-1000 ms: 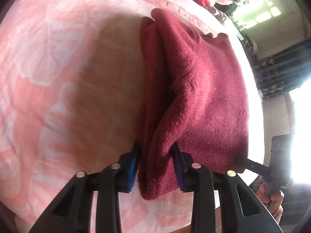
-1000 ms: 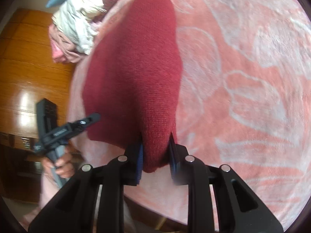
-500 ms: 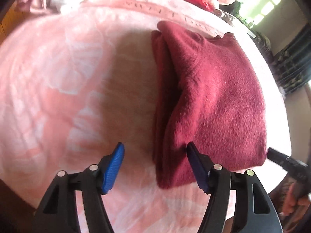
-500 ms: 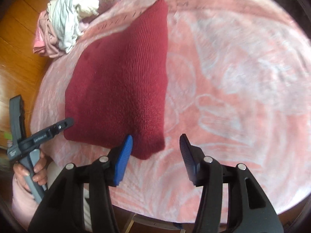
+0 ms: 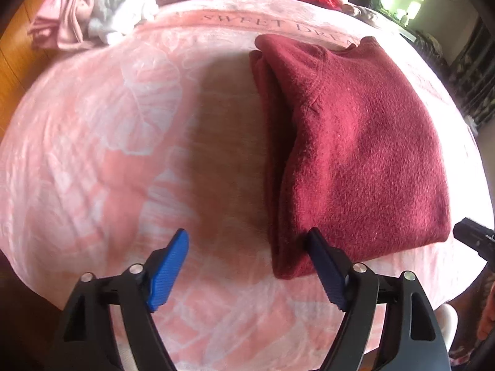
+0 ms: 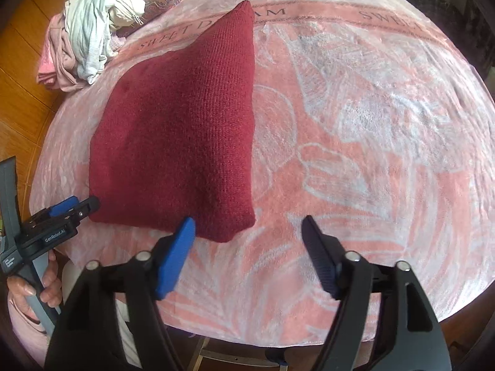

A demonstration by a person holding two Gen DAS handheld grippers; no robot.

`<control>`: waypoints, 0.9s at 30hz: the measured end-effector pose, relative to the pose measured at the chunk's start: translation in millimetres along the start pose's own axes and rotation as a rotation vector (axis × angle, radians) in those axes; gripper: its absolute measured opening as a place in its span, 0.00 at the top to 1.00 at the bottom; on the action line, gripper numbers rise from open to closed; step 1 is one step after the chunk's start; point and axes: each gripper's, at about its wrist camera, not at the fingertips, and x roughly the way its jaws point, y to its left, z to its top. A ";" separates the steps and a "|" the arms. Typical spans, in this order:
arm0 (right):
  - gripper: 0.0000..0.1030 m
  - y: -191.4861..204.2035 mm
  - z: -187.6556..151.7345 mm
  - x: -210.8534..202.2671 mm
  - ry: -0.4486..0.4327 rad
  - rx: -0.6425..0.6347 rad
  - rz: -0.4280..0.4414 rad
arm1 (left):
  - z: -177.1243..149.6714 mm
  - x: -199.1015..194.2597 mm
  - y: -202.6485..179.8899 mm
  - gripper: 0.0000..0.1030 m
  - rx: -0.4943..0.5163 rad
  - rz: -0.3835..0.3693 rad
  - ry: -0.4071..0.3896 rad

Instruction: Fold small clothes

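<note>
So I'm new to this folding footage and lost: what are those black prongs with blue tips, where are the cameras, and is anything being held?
There is no robot. A person holds a hand-held claw in each hand, with a fisheye camera on each looking along its two fingers. One picture is from the left claw, the other from the right claw. A folded maroon sweater lies on a pink blanket, with a clothes pile at the far edge. Both claws' jaws are opening and hold nothing.

We are in a home: a pink "SWEET DREAM" blanket (image 6: 386, 142) covers the table, loose clothes (image 6: 89, 31) pile at its edge, above wooden flooring (image 6: 24, 71).
</note>
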 end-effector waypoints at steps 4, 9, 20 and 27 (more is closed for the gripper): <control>0.13 10.1 -2.4 -4.2 -0.014 -0.010 -0.036 | -1.6 -2.9 -2.0 0.20 -0.003 0.019 0.008; 0.09 23.3 -2.4 -14.6 -0.032 -0.017 -0.066 | -5.4 -17.7 -3.2 0.19 -0.003 0.039 -0.003; 0.07 47.3 -3.1 -48.0 -0.082 -0.083 -0.090 | -6.3 -70.6 -17.9 0.17 0.045 0.072 -0.117; 0.07 53.8 -1.9 -55.9 -0.100 -0.098 -0.088 | -5.5 -86.0 -20.6 0.17 0.051 0.077 -0.150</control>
